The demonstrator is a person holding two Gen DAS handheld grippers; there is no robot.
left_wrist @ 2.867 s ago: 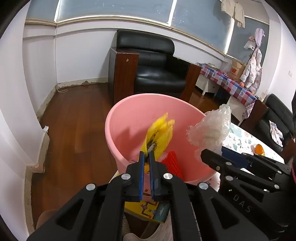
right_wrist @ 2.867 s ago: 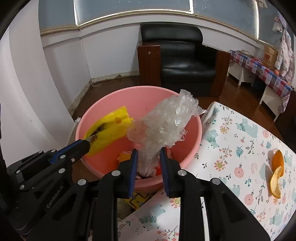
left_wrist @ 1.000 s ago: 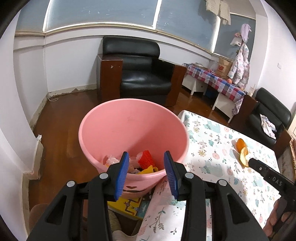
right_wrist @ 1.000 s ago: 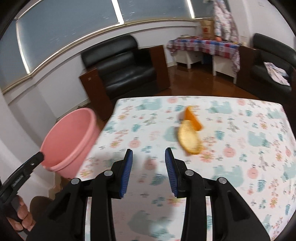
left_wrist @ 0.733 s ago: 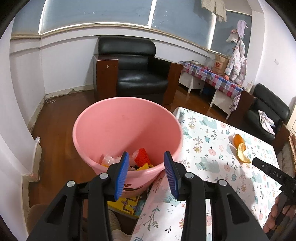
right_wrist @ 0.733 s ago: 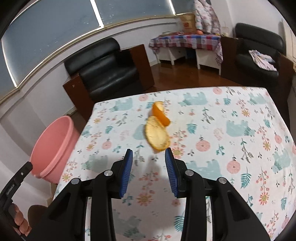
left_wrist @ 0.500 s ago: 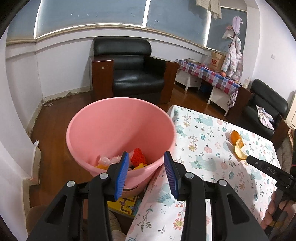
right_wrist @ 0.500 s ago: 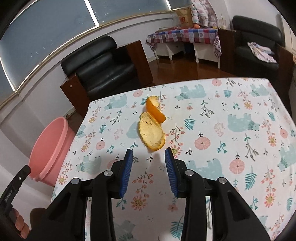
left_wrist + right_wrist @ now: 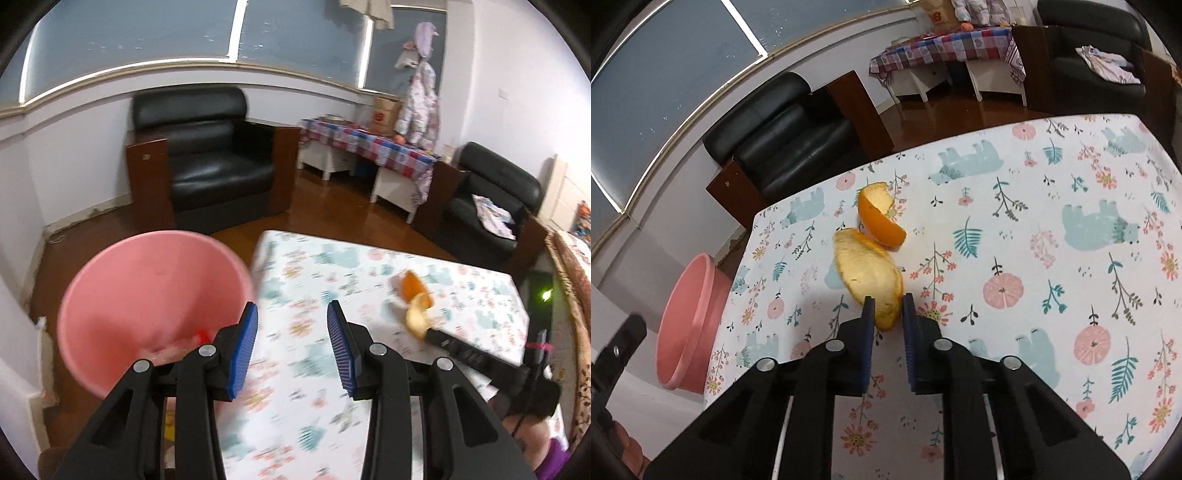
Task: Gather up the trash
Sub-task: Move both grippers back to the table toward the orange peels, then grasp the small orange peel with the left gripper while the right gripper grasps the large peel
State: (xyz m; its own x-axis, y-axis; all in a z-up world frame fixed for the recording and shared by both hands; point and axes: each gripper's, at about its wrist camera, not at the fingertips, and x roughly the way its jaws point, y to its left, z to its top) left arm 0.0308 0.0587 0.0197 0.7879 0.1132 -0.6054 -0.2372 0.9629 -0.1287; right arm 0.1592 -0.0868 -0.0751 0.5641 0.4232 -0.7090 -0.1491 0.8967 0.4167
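Peel (image 9: 866, 275) lies on the table (image 9: 1071, 184), pith up, directly ahead of the right gripper (image 9: 888, 314); its long axis runs away from the fingers toward a curled orange piece (image 9: 879, 218) touching its far end; the jaws have just been closing and pinch its near tip; left gripper (image 9: 291, 345) gapes empty beside the bucket (image 9: 110, 280), farther off.

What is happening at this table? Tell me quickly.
A person with a gripper in each hand is clearing trash. The right gripper has just been closing on the near end of the pale orange peel on the floral tablecloth. The left gripper is open and empty near the pink bucket, which already holds some scraps.
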